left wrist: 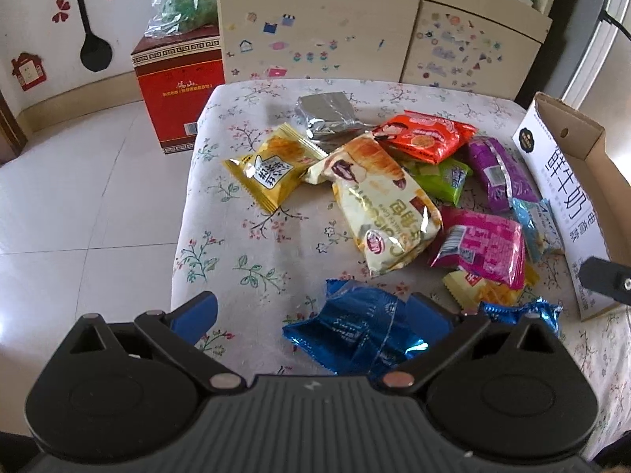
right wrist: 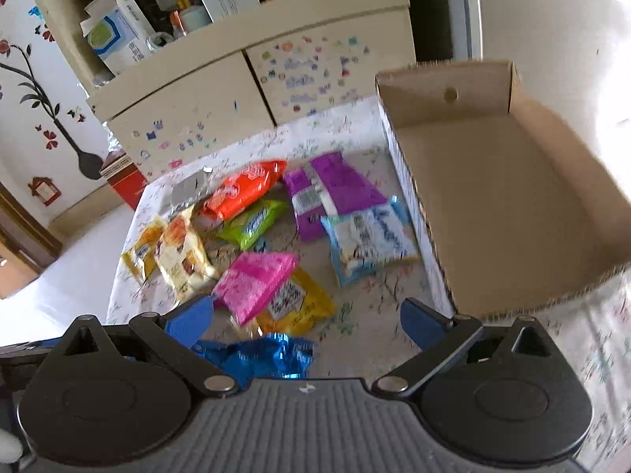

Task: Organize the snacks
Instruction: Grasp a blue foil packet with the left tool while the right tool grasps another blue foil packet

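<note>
The left gripper [left wrist: 315,321] hovers with its blue fingers [left wrist: 197,311] spread wide over a crinkled shiny blue foil snack packet [left wrist: 351,335] at 6 o'clock on the floral-cloth surface [left wrist: 252,236]. The right gripper [right wrist: 311,319] also has its fingers spread, holding nothing. The loose pile of colourful snack packets [left wrist: 394,197] lies mid-surface, and the open, empty brown cardboard box [right wrist: 493,205] stands at 3 o'clock, just beside them.

snack packets [left wrist: 384,201]: about 12 | cardboard box [right wrist: 508,213]: 1 | red carton [left wrist: 177,90]: 1
</note>
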`<state>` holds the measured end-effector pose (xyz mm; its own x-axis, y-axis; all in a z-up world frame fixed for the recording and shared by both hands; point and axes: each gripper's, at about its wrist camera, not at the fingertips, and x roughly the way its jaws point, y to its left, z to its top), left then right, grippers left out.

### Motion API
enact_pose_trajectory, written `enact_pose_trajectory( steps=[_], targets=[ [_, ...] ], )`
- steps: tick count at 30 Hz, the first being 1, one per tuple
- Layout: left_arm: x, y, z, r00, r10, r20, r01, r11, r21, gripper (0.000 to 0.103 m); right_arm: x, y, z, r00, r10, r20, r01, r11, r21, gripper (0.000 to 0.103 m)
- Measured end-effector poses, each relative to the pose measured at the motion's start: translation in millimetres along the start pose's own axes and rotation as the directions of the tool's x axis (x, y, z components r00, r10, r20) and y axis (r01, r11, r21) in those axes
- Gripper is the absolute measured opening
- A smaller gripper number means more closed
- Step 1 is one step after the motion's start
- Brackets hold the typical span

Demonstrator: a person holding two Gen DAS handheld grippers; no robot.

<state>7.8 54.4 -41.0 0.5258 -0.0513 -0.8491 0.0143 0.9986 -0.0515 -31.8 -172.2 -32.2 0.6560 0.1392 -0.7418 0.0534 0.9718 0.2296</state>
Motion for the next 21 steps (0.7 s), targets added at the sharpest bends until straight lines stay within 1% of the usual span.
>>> enact_pose_trajectory(
  steps=[4,7,12,15,18,21],
  targets=[
    [4,-2,-3,0.999,-0.043,-0.013,0.043,0.999,0.012,0.101,5,3,-8,0.997,0.044,-0.068,-0.045,0.999,-0.012,0.103],
    [6,-6,-4,0.999,-0.044,-0.016,0.045,0.999,0.031,0.101,10,7,-14,0.991,0.071,-0.111,-0.074,0.997,-0.021,0.103],
    [7,-7,-4,0.998,-0.055,-0.015,0.056,0.998,0.034,0.101,19,15,-19,0.986,0.051,-0.161,-0.060,0.997,-0.055,0.103],
    [1,-11,-4,0.999,-0.050,0.012,0.049,0.996,0.079,0.101,22,16,-23,0.983,0.036,-0.180,-0.049,0.997,-0.066,0.103],
    [-5,-13,-4,0.998,-0.035,0.055,0.028,0.991,0.132,0.101,24,16,-24,0.981,0.031,-0.193,-0.045,0.997,-0.065,0.103],
    [-5,-15,-4,0.998,-0.032,0.061,0.020,0.981,0.191,0.101,28,15,-25,0.979,0.013,-0.203,-0.026,0.998,-0.062,0.101]
  ],
)
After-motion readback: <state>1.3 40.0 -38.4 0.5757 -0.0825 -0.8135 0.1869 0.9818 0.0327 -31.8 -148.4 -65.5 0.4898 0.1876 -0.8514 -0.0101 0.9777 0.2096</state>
